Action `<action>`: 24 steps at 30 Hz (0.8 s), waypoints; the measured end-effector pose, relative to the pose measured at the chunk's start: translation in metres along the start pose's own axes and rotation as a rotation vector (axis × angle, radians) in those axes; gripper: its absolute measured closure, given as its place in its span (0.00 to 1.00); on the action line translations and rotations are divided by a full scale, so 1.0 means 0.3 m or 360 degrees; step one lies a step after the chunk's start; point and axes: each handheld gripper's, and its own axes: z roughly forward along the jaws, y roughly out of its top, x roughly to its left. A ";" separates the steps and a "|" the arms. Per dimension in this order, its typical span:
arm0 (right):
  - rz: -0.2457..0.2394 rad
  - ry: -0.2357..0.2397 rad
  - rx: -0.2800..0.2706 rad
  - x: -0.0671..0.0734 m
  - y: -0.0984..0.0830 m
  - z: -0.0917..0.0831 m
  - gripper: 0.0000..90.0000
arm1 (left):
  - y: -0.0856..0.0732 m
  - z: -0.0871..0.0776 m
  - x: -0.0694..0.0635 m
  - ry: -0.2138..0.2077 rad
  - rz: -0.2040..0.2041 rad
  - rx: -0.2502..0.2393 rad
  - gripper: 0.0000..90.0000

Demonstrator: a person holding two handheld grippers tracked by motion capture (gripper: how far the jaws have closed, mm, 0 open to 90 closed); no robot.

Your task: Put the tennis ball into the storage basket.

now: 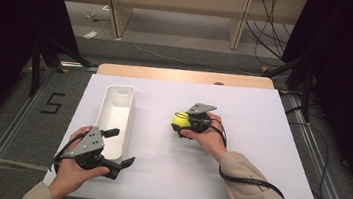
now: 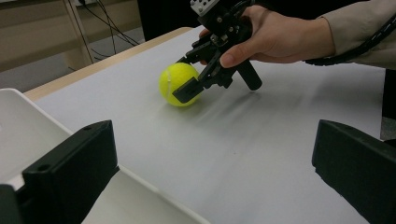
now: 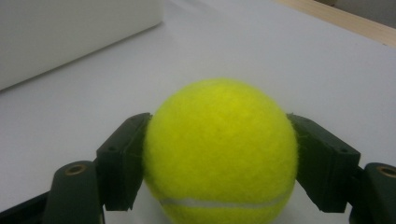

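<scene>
Fuzzy felt ball [image 3: 219, 149], matt white table [image 1: 243, 112]

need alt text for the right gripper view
A fuzzy yellow-green tennis ball sits clamped between the right gripper's two black jaws, on a white tabletop. A white plastic bin stands behind at upper left.

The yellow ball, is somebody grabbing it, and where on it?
Yes. The right gripper holds the tennis ball by its two opposite sides, one jaw on each. The left gripper is open and holds nothing.

tennis ball [image 3: 219, 154] underside cut off by frame edge, white bin [image 2: 28, 135] mostly out of frame
</scene>
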 end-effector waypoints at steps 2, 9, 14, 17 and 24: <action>0.0005 -0.0004 -0.0014 0.000 0.004 -0.003 0.30 | 0.001 0.000 0.001 0.0001 0.0009 0.0000 0.00; 0.0009 -0.0005 -0.0038 0.000 0.014 -0.014 0.30 | 0.001 -0.002 0.001 0.0003 0.0009 0.0000 0.00; 0.0015 -0.0009 -0.0056 -0.001 0.022 -0.023 0.30 | 0.001 -0.002 0.001 0.0003 0.0010 -0.0002 0.00; 0.0013 -0.0015 -0.0075 -0.003 0.029 -0.030 0.30 | 0.001 -0.002 0.001 0.0004 0.0010 -0.0002 0.00; 0.0019 -0.0024 -0.0098 -0.004 0.039 -0.039 0.30 | 0.001 -0.002 0.001 0.0004 0.0010 -0.0003 0.00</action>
